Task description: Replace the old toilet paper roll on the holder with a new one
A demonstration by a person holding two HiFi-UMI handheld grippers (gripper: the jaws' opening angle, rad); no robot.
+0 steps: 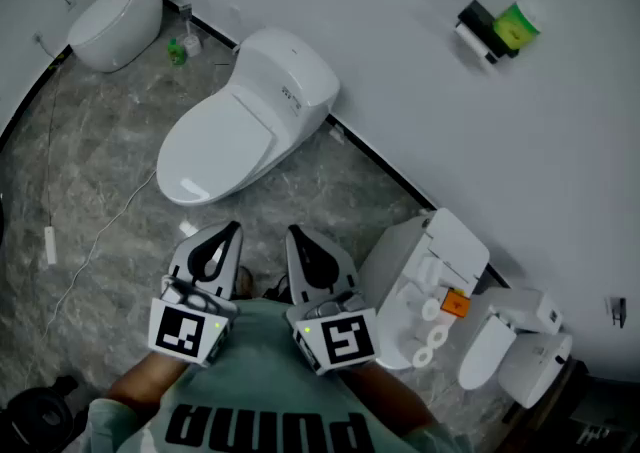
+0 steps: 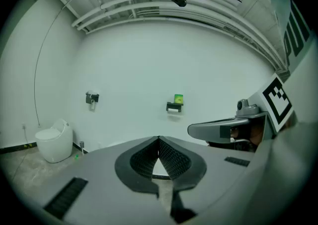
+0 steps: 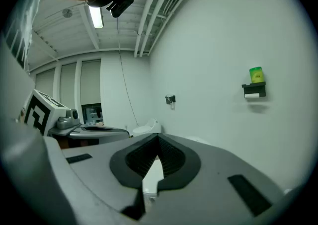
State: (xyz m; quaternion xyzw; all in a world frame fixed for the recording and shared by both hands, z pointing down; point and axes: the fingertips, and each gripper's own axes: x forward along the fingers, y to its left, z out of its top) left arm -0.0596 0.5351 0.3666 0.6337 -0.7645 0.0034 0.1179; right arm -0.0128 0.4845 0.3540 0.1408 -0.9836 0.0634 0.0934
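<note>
Replacement not yet begun, judging from the layout. Left tongs [image 1: 234, 228] and right tongs [image 1: 293, 232] are both clenched tip to tip with nothing between them, held side by side close to the person's chest above the floor [image 1: 90, 191]. Near the floor's right edge, what look like spare rolls [image 1: 430, 336] lie on a white fixture [image 1: 455, 251]. Well apart, on the wall's upper right, the holder [image 1: 482, 19] carries the old roll [image 1: 470, 41], with a green object [image 1: 517, 26] on top. Removal, pickup and fitting all remain.

Writing: the shirt [image 1: 250, 391] reads "PUMA", upside down in the head view. The toilet [image 1: 240, 121] bears a small mark by its lid hinge, too small to read.
</note>
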